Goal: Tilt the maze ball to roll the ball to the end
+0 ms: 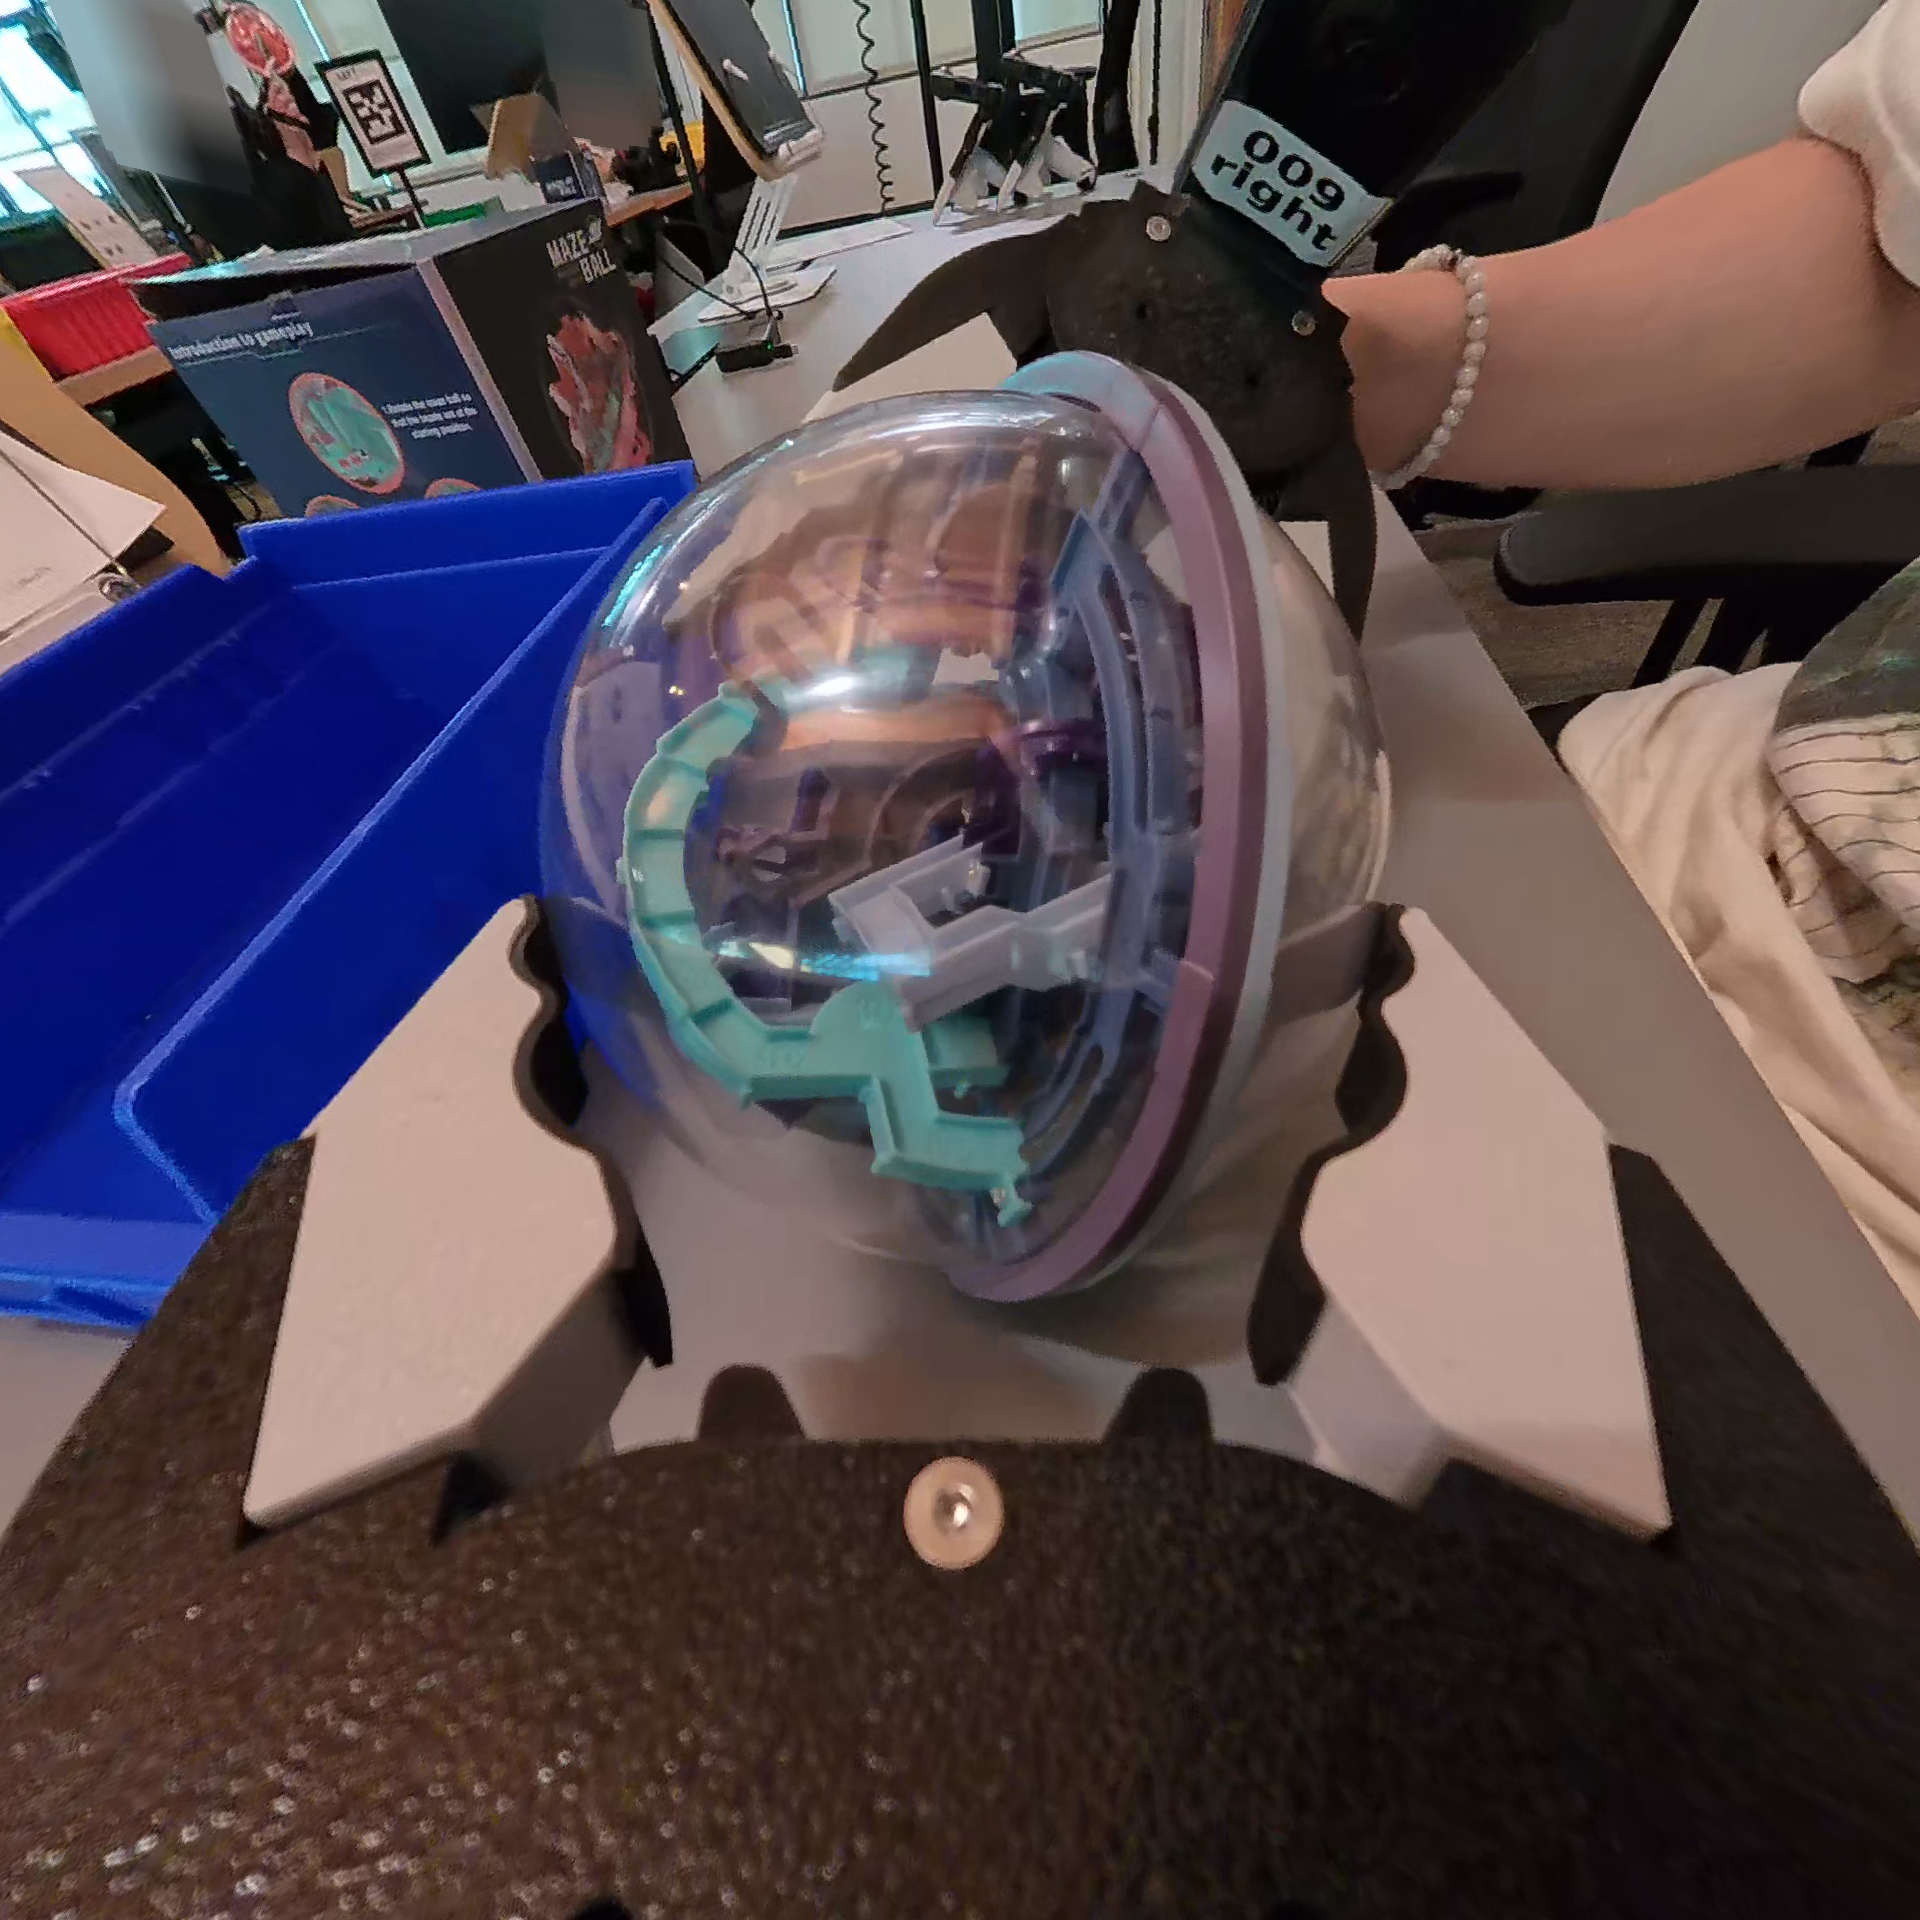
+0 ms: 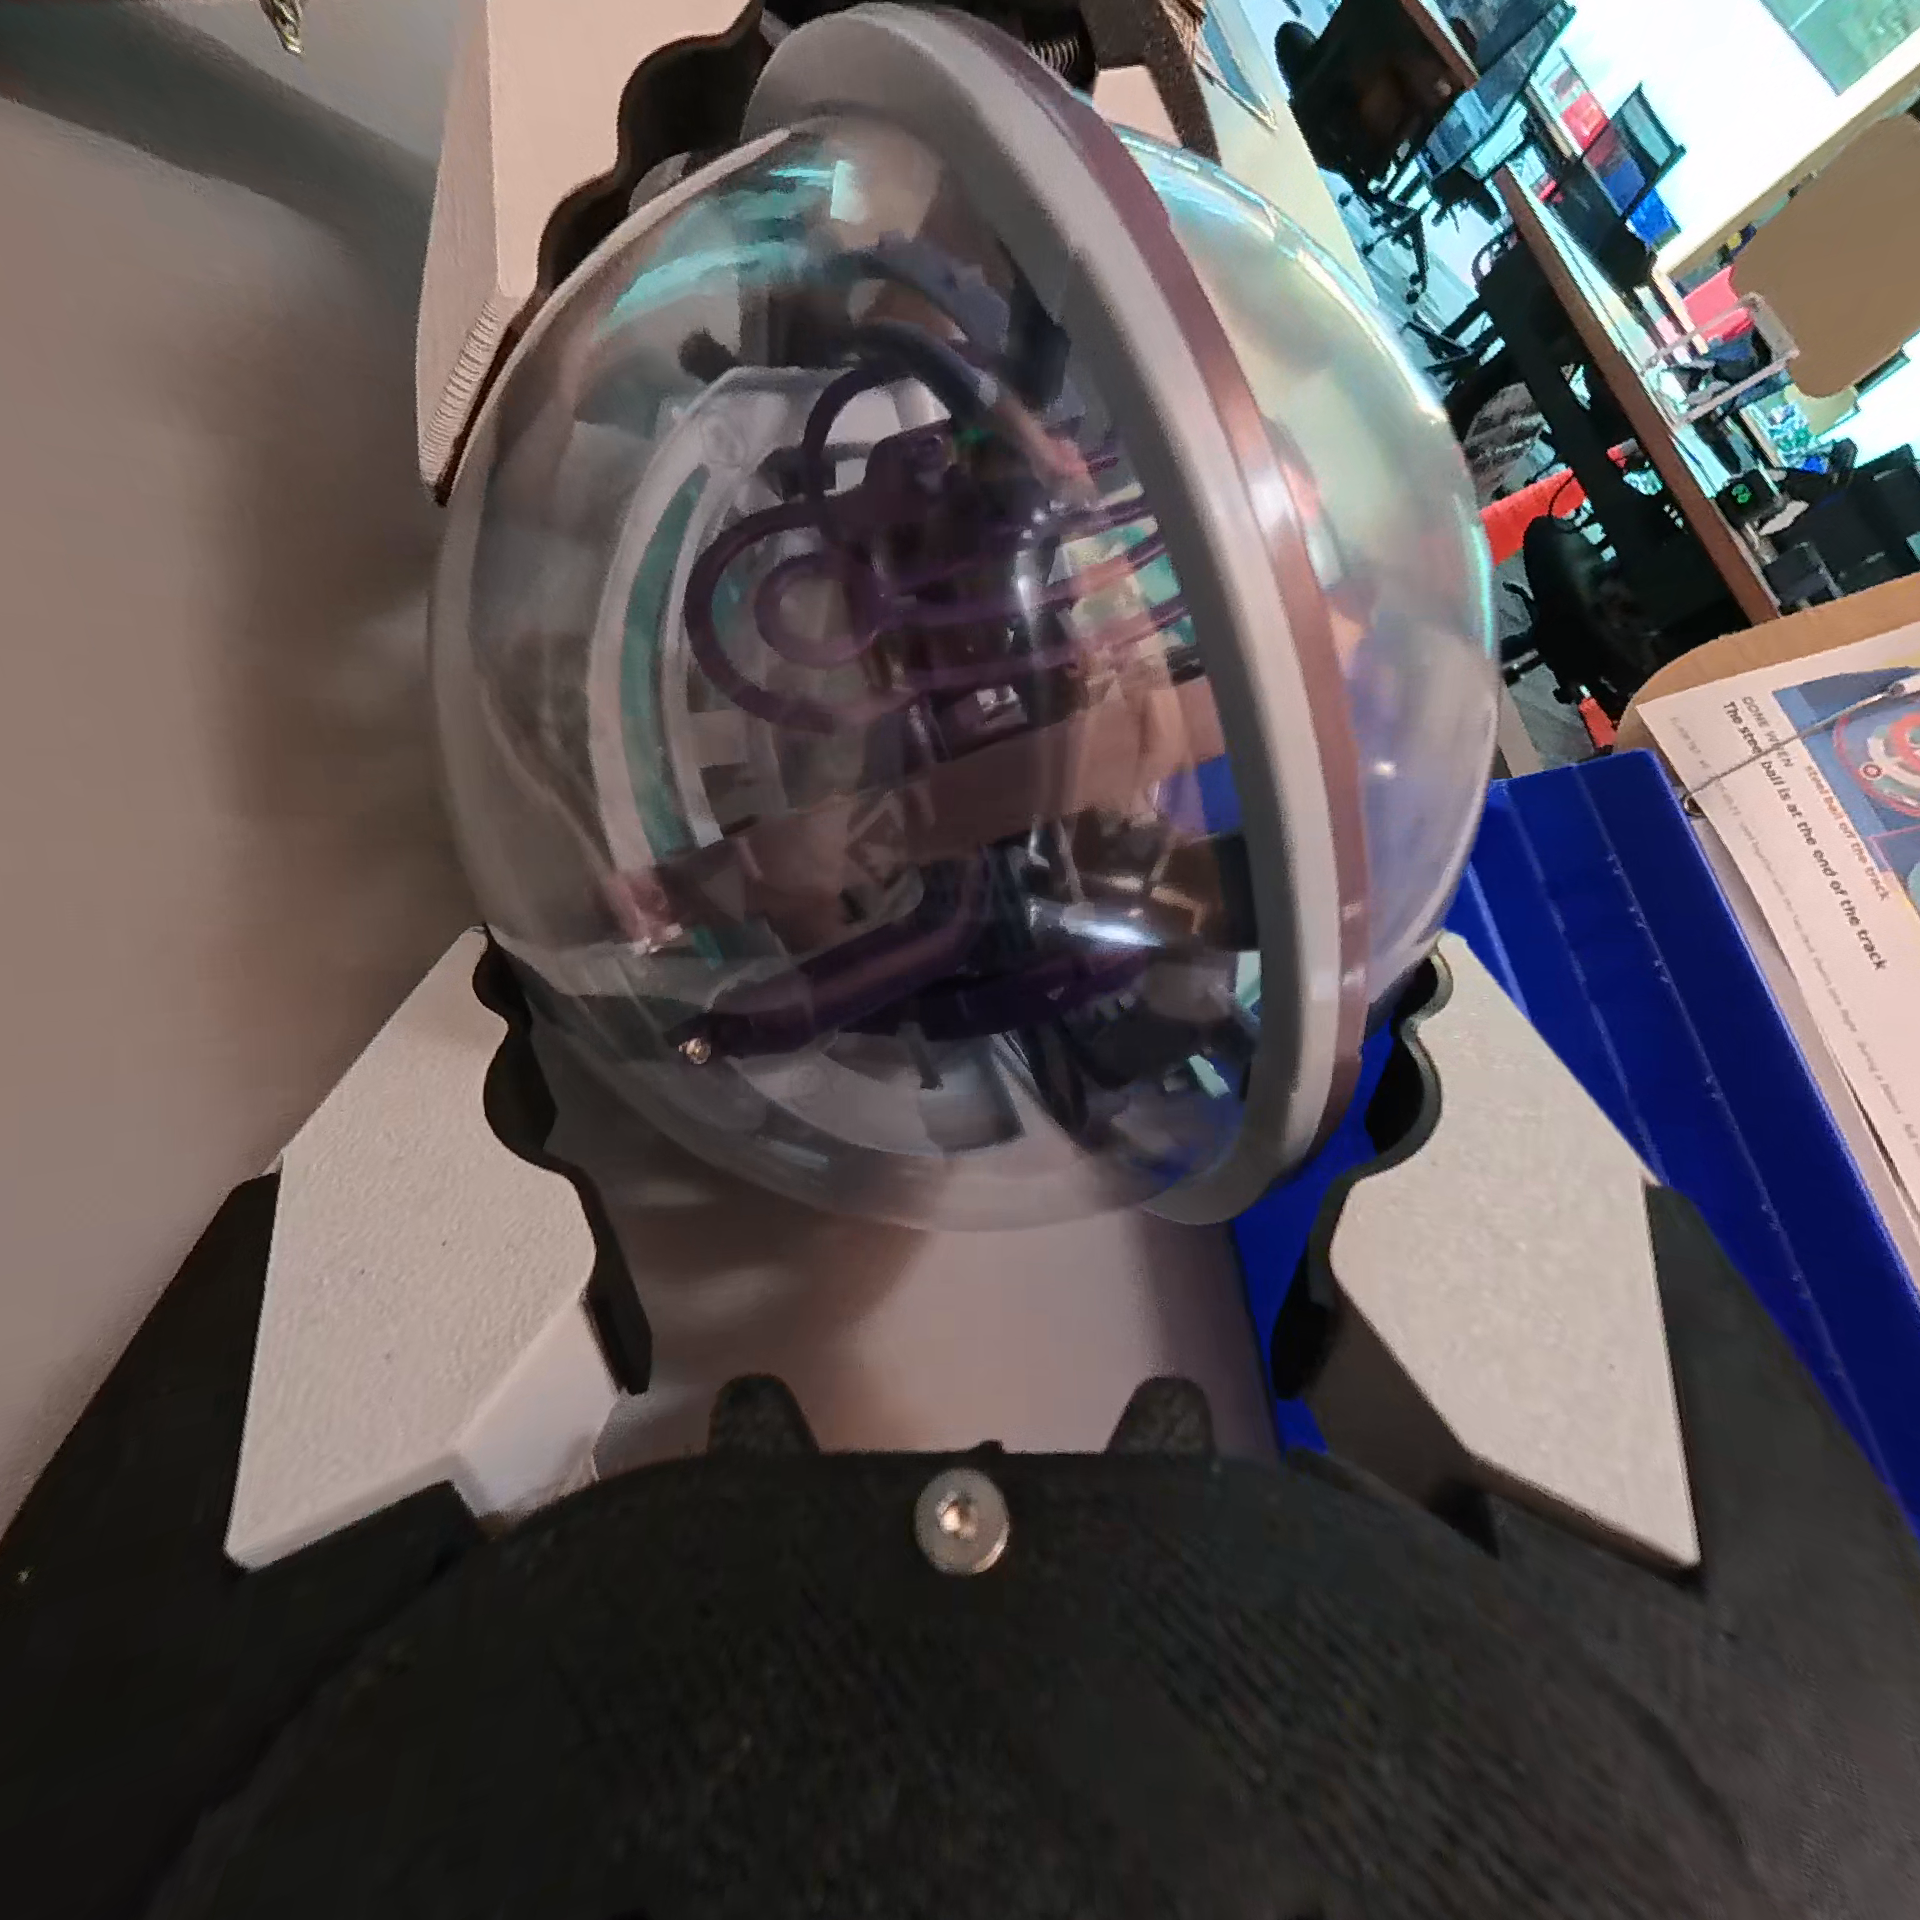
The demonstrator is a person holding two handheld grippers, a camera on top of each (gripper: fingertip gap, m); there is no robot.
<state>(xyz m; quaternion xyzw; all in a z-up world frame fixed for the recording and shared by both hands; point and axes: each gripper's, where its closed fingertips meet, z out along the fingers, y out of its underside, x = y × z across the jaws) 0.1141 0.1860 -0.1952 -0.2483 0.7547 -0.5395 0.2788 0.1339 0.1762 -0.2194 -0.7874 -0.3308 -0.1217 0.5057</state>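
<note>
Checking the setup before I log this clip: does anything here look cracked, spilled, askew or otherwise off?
Nothing stands out. The maze ball is held off the table between both tongs, left and right, its clear shell unbroken and its purple seam ring tilted, as tilting requires. The blue bin sits upright beside it.

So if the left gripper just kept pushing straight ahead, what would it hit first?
The maze ball: it already sits between the left gripper's fingers. Beyond it, the right gripper looks next, though depth is unclear.

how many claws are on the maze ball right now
2. The left claw clamps the maze ball from the near side, its fingers against the clear shell; the right claw grips the opposite side, next to the blue bin.
</note>
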